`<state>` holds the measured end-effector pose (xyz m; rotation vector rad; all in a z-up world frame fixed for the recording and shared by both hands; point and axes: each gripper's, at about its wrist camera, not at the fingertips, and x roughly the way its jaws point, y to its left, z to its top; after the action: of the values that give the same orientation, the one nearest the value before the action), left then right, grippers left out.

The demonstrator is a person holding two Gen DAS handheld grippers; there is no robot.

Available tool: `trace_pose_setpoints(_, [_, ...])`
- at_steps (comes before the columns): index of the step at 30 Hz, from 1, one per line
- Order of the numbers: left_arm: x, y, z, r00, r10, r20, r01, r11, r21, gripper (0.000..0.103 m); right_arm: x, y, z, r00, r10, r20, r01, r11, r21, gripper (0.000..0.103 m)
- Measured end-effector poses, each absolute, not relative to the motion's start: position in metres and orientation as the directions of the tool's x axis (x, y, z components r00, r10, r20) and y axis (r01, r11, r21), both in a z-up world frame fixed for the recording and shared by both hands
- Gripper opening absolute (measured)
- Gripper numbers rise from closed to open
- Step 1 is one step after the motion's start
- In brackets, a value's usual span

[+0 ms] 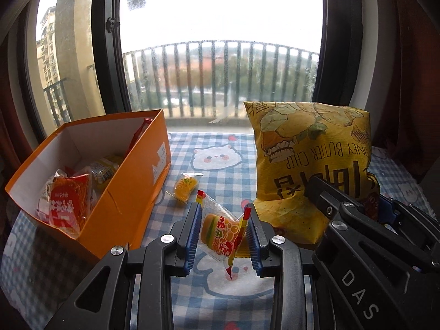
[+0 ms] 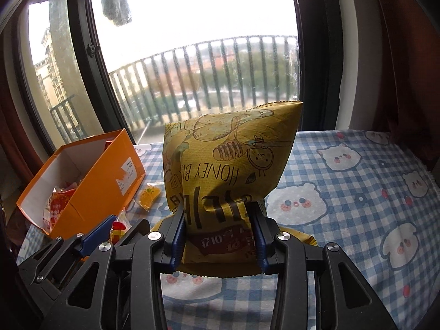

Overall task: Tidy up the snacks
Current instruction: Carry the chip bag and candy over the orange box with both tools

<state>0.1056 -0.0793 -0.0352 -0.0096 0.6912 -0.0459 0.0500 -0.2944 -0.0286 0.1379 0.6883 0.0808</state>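
**Both hands loaded; the orange box lies to the left of both**

The left gripper (image 1: 222, 236) has its blue ribbed fingers (image 1: 192, 233) closed narrow on a small clear plastic sachet with a hamburger print and a red and yellow sealed edge (image 1: 220, 233). The sachet stands almost upright between the pads, and its long axis runs along the fingers. The right gripper (image 2: 218, 239) holds the large yellow honey butter chip bag (image 2: 228, 162) by its lower end; its fingers (image 2: 178, 236) pinch the foil there, so the puffed body of the bag rises above them and its long axis points up and away from the hand.

The open orange cardboard box with white inside walls (image 1: 123, 198) sits near the left edge of the worktop (image 2: 343, 206), which is covered with a blue and white checked cloth with bear faces. Several red and clear snack packets already lie inside it. The box is long and narrow, and its long axis runs from the near edge toward the window edge.

The left gripper is just beside the near right corner of the box and is clearly the nearer one, I judge. The right gripper must travel left across the worktop. The chip bag looks almost as wide as the box opening, so probably it should go in lengthwise. A small yellow-orange wrapped candy (image 1: 185, 188) lies on the cloth between box and bag, not yet stored.
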Motion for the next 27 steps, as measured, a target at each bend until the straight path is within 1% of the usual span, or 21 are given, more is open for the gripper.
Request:
trace_pose_setpoints(17, [0.068,-0.059,0.006,0.858,-0.07,-0.508,0.063,0.998,-0.031,0.031,0.001,-0.285,0.034,0.85,0.104,-0.516,-0.036,0.989,0.141,0.044])
trace_pose_setpoints(22, [0.061,-0.045,0.016,0.873,-0.045,-0.486,0.05,0.999,-0.004,0.031,-0.004,-0.272,0.044,0.864,0.119,-0.49,-0.056,0.988,0.142,0.044])
trace_pose_setpoints(27, [0.062,-0.022,0.024,0.888,-0.012,-0.46,0.016,1.0,0.006,0.031,0.0,-0.252,0.05,0.869,0.167,-0.466,-0.102,0.982,0.16,0.044])
